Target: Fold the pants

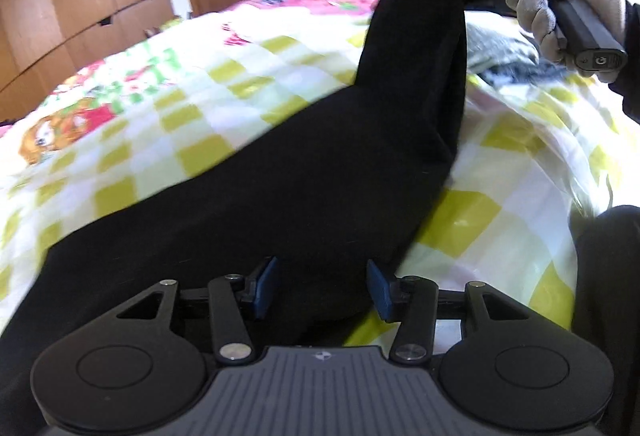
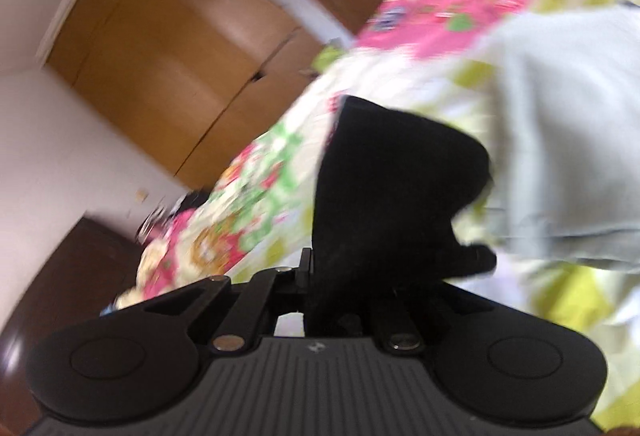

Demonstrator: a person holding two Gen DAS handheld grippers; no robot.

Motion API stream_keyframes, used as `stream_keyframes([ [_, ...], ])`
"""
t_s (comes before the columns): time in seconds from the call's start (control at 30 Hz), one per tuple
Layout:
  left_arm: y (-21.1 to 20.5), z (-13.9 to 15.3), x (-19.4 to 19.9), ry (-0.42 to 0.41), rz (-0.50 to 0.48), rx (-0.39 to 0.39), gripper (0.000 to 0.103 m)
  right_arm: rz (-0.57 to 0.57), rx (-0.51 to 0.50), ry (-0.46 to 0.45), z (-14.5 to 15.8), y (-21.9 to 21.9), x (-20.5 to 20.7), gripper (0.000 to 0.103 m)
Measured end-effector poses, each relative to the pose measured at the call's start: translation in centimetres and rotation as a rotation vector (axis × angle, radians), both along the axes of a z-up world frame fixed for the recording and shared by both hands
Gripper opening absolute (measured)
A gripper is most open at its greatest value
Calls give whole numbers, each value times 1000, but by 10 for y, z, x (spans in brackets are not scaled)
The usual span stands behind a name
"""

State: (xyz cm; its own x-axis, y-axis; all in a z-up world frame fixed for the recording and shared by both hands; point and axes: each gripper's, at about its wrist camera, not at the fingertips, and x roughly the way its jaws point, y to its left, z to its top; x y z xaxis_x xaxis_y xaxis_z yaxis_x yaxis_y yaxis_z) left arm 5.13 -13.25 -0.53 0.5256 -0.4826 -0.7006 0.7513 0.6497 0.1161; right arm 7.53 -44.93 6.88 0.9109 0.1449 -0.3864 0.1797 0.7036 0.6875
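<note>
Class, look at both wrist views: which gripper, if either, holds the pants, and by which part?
The right gripper is shut on one end of the black pants, lifting it off the bed. The left gripper is open, gripping nothing.

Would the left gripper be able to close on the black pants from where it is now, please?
Probably yes: the left gripper is open with the black pants lying right between its blue pads, and nothing blocks it.
</note>
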Motion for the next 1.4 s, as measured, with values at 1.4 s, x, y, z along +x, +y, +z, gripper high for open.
stream_keyframes([
  [1.4,282,-16,-43,-48,531,-141,66,1051,-943,37,-50,549,32,8],
])
